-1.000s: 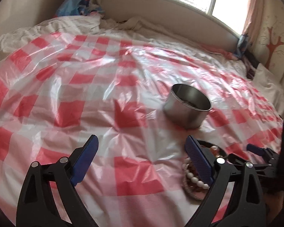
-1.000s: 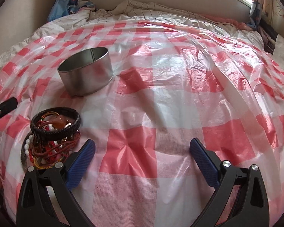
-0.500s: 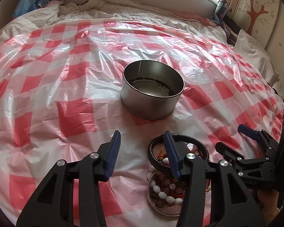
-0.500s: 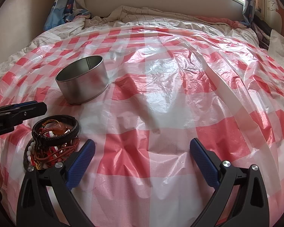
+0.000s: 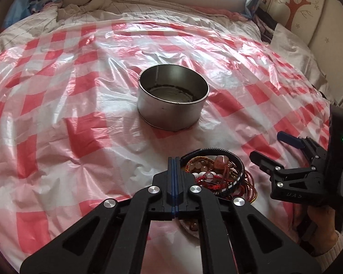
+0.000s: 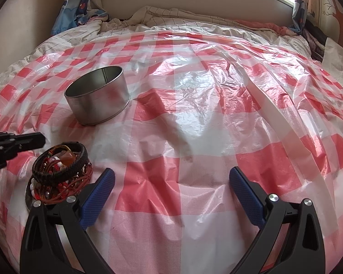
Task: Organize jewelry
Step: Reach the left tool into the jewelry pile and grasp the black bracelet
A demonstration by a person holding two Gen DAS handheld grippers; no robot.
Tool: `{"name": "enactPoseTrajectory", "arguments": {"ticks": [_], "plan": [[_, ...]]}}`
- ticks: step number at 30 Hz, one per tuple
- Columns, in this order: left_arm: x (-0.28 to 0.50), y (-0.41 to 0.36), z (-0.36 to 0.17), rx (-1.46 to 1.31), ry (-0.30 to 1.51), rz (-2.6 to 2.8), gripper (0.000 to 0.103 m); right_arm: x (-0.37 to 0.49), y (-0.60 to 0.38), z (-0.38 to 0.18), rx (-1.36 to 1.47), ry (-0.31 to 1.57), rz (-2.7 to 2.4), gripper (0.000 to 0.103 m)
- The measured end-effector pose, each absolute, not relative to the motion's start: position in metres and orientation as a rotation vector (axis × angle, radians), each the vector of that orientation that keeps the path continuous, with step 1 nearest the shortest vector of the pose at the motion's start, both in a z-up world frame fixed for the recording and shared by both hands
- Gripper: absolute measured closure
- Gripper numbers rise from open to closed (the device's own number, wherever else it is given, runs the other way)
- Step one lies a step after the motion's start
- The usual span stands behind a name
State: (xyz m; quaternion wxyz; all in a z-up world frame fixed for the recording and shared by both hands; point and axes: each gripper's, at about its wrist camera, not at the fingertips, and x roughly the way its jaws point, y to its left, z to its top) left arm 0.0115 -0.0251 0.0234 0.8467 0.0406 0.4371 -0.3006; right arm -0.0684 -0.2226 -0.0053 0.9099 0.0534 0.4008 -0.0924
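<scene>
Here the left gripper (image 5: 174,159) is fully closed beside the jewelry pile (image 5: 217,173), gripping nothing; the right gripper (image 6: 171,180) gapes wide.

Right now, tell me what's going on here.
A person holds a tool in each hand over a bed covered in red-checked plastic. The left tool has just closed, pads together with nothing visibly between them, beside the pile of bracelets and beads. The right tool hangs open over bare plastic. The metal tin looks empty; no jewelry is in it yet.
</scene>
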Motion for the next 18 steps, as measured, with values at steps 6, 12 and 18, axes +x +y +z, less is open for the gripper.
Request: {"name": "enactPoseTrajectory", "arguments": {"ticks": [6,12,18], "plan": [[0.022,-0.021,0.017,0.008,1.019,-0.698,0.100,-0.068,-0.222,-0.005,0.105,0.823,-0.194,0.007],[0.026,-0.037,-0.008,-0.035,1.092,-0.712,0.077,-0.068,-0.222,-0.004,0.105,0.820,-0.192,0.007],[0.015,-0.037,0.008,-0.001,1.004,-0.721,0.092,-0.069,-0.222,-0.004,0.106,0.819,-0.192,0.007]]}}
